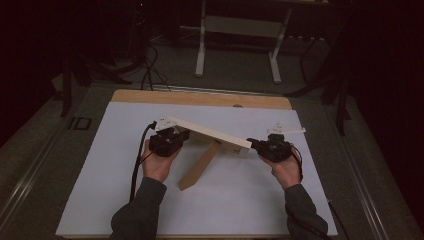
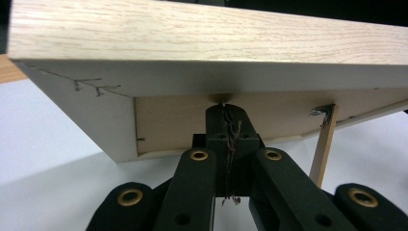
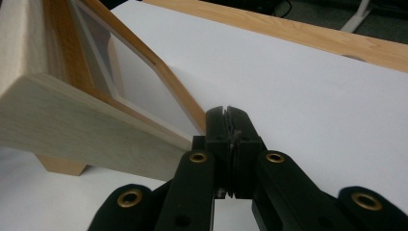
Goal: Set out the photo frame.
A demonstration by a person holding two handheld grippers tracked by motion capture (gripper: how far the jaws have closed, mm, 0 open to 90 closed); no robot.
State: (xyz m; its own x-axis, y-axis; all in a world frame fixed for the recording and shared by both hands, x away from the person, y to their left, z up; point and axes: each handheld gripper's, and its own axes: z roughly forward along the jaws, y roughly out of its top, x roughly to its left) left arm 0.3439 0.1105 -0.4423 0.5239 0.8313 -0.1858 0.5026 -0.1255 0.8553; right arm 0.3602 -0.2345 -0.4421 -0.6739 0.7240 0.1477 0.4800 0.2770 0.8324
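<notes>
- Picture frame (image 1: 207, 132), pale wood, sits at the centre of the white sheet (image 1: 100, 165), tilted; its long top rail runs from 10 o'clock down to 4 o'clock in the high view.
- White sheet covers most of the wooden table (image 1: 200, 98), whose bare strip shows along the far edge at 12 o'clock.
- Back stand (image 1: 199, 167), a tan strip, slants from the frame's middle toward 7 o'clock and rests on the sheet.
- My left gripper (image 1: 170, 141) is at the frame's 9 o'clock end. Its jaws are pressed together, tips just under the frame's lower edge (image 2: 221, 91); I cannot tell whether they touch it.
- My right gripper (image 1: 270, 147) is at the frame's 3 o'clock end. Its jaws are together, nothing between them, tips just beside the frame's corner (image 3: 192, 125).
</notes>
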